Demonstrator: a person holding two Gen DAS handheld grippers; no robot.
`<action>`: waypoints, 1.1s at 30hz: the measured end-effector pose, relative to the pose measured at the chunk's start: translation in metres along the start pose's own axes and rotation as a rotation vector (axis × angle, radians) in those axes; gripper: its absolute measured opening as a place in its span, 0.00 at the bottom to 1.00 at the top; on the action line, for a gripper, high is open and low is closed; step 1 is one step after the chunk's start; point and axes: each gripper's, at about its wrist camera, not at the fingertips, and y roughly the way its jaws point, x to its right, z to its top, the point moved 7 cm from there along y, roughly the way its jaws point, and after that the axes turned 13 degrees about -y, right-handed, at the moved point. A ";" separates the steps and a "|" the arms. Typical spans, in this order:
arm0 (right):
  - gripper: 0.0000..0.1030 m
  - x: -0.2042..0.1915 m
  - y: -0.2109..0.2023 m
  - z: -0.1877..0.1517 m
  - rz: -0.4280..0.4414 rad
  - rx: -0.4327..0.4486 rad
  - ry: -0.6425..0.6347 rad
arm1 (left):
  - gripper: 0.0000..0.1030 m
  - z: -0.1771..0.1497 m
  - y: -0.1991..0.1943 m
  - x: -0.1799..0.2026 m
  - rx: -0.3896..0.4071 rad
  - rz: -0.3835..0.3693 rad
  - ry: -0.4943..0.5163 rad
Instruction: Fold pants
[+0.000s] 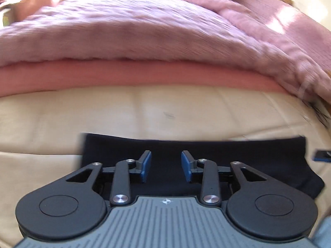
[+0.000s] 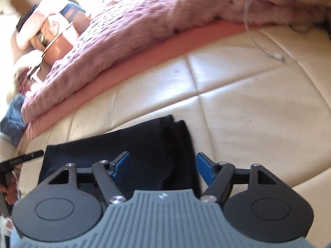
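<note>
Dark navy pants lie folded flat on a cream leather cushion. My left gripper hovers over the pants' near part, open, with only cloth showing below the gap between its blue pads. In the right wrist view the pants show a layered end toward the upper right. My right gripper stands open and wide above that end, its pads clear of the cloth. A blue-padded fingertip of the right gripper peeks in at the left wrist view's right edge.
A fluffy pink blanket over a salmon sheet lies along the cushion's far side. The cream cushion has stitched seams. A hand holds the other gripper at the left edge. Blue cloth and clutter sit beyond.
</note>
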 end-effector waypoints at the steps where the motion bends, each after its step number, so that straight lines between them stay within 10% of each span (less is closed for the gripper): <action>1: 0.65 0.004 0.003 0.000 0.011 -0.003 0.010 | 0.32 -0.004 0.006 0.010 -0.017 -0.012 0.021; 18: 0.63 0.016 0.050 0.014 0.124 -0.021 -0.135 | 0.26 -0.040 0.049 0.064 -0.124 -0.022 0.144; 33: 0.42 0.040 0.047 -0.005 0.427 -0.121 0.118 | 0.26 -0.038 0.052 0.063 -0.126 -0.015 0.111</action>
